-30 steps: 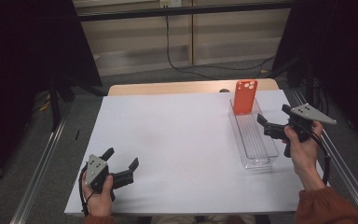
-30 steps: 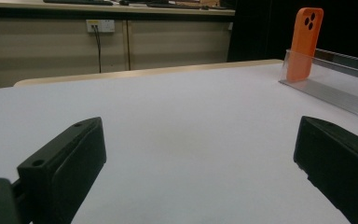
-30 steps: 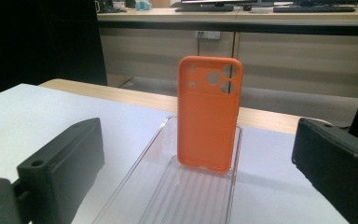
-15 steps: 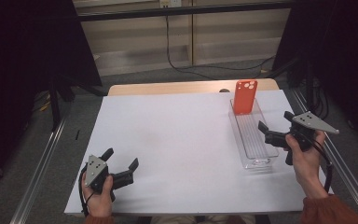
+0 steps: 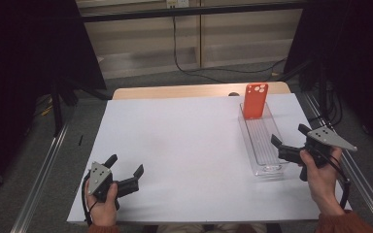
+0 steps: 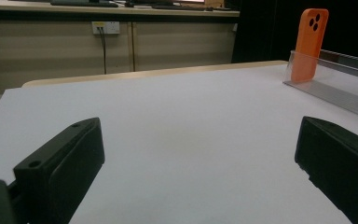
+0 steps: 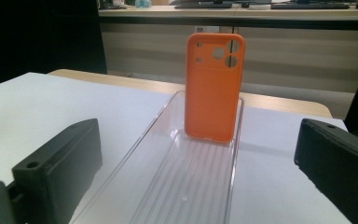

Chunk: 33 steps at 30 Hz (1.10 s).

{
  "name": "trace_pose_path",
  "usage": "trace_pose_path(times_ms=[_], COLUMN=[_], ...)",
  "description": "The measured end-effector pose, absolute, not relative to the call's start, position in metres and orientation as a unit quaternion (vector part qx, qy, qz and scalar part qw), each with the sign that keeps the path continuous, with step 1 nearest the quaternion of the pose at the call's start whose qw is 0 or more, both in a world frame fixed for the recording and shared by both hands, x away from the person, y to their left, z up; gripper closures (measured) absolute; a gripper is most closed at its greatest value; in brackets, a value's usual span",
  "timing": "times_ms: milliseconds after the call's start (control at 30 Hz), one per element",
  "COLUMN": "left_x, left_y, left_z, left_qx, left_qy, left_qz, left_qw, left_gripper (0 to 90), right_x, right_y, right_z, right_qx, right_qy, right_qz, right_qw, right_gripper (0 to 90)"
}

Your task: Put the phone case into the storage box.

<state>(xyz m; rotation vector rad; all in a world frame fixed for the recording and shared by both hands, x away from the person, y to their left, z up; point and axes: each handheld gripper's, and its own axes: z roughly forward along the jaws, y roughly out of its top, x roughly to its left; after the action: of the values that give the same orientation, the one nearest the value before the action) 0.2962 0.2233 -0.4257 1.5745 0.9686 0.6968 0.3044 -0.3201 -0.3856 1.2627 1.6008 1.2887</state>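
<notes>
A large matte white board [image 5: 194,150] covers most of a pale wooden table [image 5: 175,91], whose bare far edge shows as a strip across the upper middle of the high view. Beyond it are grey carpet, beige wall panels with a socket and a hanging black cable [image 5: 177,43], and dark curtains at both sides of the frame. Metal rails [image 5: 43,170] run along the board's left and right edges.

At the right of the high view, a long, clear plastic tray with a ribbed floor [image 5: 262,145] lies lengthwise on the board. An orange, smooth phone case with round camera cut-outs [image 5: 255,101] stands upright at the tray's far end, leaning on its end wall; in the right gripper view the phone case [image 7: 213,88] rises in the upper middle, the tray [image 7: 191,182] below it.

The left gripper [image 5: 126,175], lower left in the high view, rests low on the board, jaws spread wide with nothing between them; they have just finished opening. Its own view shows bare board between the black, blocky jaws, with the case [image 6: 310,44] in the upper right.

The right gripper [image 5: 287,141], at the right of the high view, is held beside the tray's near end, jaws apart and empty. Compared with a second ago it sits lower in the frame, nearer the tray's near end; the left hand has not shifted.
</notes>
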Motion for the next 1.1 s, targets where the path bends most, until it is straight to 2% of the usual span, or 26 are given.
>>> trace_pose_path(times_ms=[1100], left_x=[0.287], left_y=[0.226], left_z=[-0.426], left_qx=[0.662], left_qy=[0.419], left_qz=[0.306], left_qw=[0.541], left_gripper=[1.1], right_x=[0.247], right_y=[-0.335], right_z=[-0.422], right_qx=[0.517], right_qy=[0.599], right_qz=[0.478], right_qw=[0.380], right_gripper=[0.0])
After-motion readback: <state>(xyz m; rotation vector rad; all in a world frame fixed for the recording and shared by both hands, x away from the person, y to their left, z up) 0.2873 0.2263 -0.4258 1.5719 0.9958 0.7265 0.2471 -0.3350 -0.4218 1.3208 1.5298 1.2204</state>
